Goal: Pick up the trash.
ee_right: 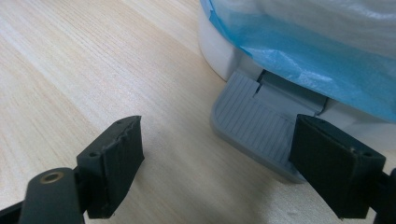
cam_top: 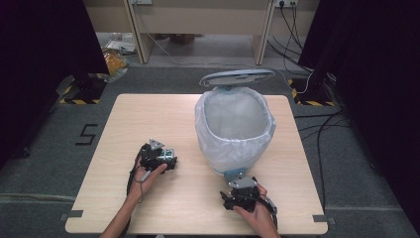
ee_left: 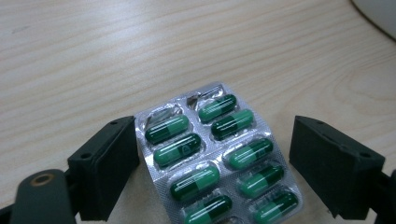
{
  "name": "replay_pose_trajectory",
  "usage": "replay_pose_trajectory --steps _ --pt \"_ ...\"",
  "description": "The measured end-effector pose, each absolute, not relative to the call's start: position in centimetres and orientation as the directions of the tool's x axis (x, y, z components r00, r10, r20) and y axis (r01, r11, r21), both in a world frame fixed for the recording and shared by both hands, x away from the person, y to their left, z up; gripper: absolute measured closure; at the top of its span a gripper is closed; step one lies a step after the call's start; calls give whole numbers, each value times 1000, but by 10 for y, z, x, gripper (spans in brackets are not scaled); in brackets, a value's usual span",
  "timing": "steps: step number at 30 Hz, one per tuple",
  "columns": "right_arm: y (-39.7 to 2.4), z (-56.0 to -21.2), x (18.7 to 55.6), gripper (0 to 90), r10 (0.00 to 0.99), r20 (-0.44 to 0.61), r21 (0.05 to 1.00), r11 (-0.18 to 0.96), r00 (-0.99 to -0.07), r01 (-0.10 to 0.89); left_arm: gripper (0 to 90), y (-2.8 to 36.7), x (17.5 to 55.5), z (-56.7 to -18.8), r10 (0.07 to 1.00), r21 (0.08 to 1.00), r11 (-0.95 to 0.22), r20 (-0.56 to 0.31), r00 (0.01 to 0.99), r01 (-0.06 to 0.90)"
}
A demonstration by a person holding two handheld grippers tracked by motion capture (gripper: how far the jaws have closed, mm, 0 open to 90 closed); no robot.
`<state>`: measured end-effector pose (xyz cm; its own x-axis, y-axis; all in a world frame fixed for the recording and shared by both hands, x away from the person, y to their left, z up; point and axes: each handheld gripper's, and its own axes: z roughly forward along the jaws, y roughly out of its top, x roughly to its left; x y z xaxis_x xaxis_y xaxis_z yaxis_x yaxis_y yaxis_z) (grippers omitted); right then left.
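Pills (ee_left: 219,156) in their blister pack are lying flat on the table (cam_top: 124,119) right between the spread jaws of my left gripper (cam_top: 171,159), long axis running away from me, left jaw touching the pack's edge and right jaw standing apart. My right gripper (cam_top: 236,191), also spread wide and holding nothing, is sitting just before the bin's (cam_top: 235,124) pedal (ee_right: 254,126), so I am judging the left hand the 1 to close on the pack.
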<state>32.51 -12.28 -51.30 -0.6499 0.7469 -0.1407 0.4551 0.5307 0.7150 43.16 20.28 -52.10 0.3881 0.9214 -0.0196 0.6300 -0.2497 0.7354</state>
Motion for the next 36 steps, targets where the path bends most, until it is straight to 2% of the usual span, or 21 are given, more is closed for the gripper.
replay_pose_trajectory --steps 6,7,8,9,11,15,18,20,26,36 --pt "-123 -513 325 176 744 -144 715 534 -653 451 166 205 428 -522 923 744 -251 -9 385 619" --pt "-123 -513 325 176 744 -142 715 533 -653 452 189 205 427 -522 922 750 -247 -14 387 614" --pt "-123 -513 325 176 747 -137 716 529 -651 455 258 206 425 -521 918 752 -251 -13 395 609" --pt "-123 -513 325 176 747 -137 716 529 -651 455 258 206 424 -521 917 753 -254 -12 399 607" --pt "-123 -513 325 176 745 -141 716 532 -652 452 335 207 423 -520 913 756 -257 -15 409 602" --pt "-123 -513 325 176 745 -140 716 531 -652 454 335 208 425 -519 908 767 -263 -8 419 585" --pt "-123 -513 325 176 744 -139 715 532 -653 453 249 204 428 -516 901 763 -273 -10 433 585" --pt "-124 -513 325 176 746 -138 716 530 -652 455 232 203 431 -514 902 761 -275 -8 431 588" --pt "-124 -513 325 176 744 -140 716 532 -654 452 334 204 439 -518 910 755 -257 -21 415 603" --pt "-123 -513 325 176 745 -139 716 531 -653 454 339 208 435 -515 899 767 -270 -17 438 583"
